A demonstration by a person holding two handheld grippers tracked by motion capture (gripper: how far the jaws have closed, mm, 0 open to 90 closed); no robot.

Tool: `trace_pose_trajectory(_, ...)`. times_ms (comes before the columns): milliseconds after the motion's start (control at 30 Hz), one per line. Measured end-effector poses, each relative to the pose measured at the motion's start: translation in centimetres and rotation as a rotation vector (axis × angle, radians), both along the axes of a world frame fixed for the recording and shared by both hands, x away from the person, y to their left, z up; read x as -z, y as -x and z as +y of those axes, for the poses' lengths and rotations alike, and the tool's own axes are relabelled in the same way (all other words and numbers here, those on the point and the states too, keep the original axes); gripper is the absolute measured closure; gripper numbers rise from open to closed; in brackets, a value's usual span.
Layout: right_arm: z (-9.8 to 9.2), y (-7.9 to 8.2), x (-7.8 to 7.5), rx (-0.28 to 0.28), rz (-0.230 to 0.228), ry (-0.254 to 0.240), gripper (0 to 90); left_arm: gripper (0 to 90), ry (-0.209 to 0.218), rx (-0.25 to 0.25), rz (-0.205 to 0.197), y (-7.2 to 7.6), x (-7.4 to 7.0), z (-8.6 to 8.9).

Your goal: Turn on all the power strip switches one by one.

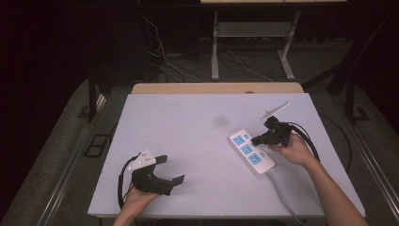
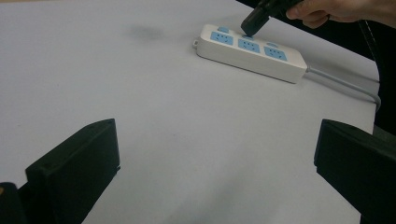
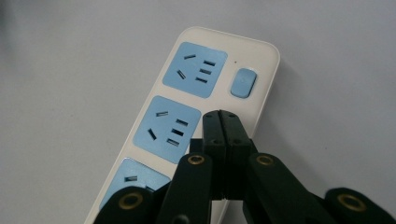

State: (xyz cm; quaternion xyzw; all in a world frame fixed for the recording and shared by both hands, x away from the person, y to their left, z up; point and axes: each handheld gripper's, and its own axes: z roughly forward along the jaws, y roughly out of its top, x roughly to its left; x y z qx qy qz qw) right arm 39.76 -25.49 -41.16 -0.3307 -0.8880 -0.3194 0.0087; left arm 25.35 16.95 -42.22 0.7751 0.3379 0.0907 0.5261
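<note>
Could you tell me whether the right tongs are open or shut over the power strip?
Shut: in the right gripper view the right tongs have both jaws pressed together, nothing between them, over the power strip.

One power strip (image 1: 251,151) lies on one counter (image 1: 188,141). The strip carries three blue sockets (image 3: 167,129) and, beside them, blue switch buttons (image 3: 243,82). Two claws are present: left claw (image 1: 170,169), right claw (image 1: 256,140).

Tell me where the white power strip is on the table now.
In the high view, the white power strip lies on the table's right side, directly under the shut right hand-held gripper.
</note>
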Motion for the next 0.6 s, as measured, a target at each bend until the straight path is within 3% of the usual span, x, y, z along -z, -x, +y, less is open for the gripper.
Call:
trace_pose_trajectory(200,-0.21,-0.02,0.18,0.004,0.001,-0.017,90.0,0.0,0.0,0.001,0.001,-0.01,0.04,-0.05)
trace_pose_trajectory(600,-0.07,0.04,0.2,-0.01,-0.01,0.0,90.0,0.0,0.004,0.005,0.002,0.0,0.03,-0.08)
